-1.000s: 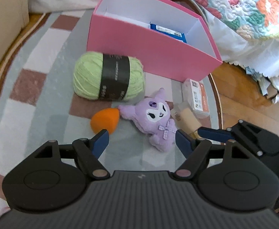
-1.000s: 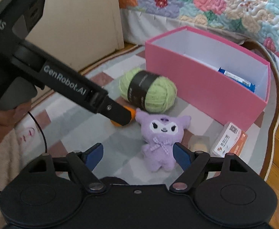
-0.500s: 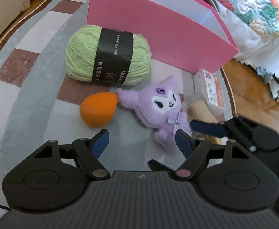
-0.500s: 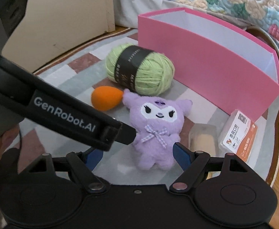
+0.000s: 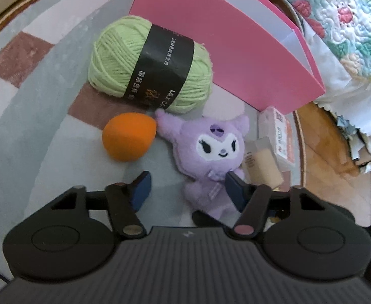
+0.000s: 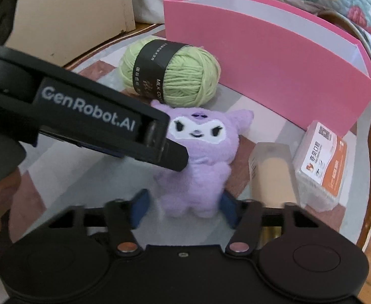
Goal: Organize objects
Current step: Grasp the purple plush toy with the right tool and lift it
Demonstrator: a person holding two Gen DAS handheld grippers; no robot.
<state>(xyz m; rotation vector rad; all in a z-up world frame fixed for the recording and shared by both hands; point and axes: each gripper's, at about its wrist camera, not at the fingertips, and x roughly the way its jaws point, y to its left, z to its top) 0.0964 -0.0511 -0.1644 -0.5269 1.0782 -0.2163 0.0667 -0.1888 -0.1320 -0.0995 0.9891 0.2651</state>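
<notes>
Purple plush is the material to be handled here: the purple plush toy [image 6: 198,162] lies face up on the rug [image 5: 33,126], in front of the pink box [image 6: 261,76] and just below the green yarn ball [image 6: 170,73], with one ear touching the orange sponge egg [image 5: 129,136]. Both tools converge on it. The right gripper [image 6: 184,209] straddles the toy's legs and its fingers [image 6: 139,207] are closing, with the plush between them; the pads are near the fabric but firm contact cannot be confirmed. The left gripper [image 5: 188,190] sits lower left of the toy's body, its jaws also closing; one finger lies against the toy's arm, the other over bare rug. For a clean grasp, it seems best to let one tool take the toy and keep the other clear, since the left gripper's arm crosses over the toy's head in the right wrist view. Squeeze through the body rather than a limb, so the soft toy does not slip. Avoid dragging the frosted bottle [image 6: 271,174] and the small orange-and-white packet [image 6: 319,162] lying beside it. Lift straight, then carry to the pink box.
</notes>
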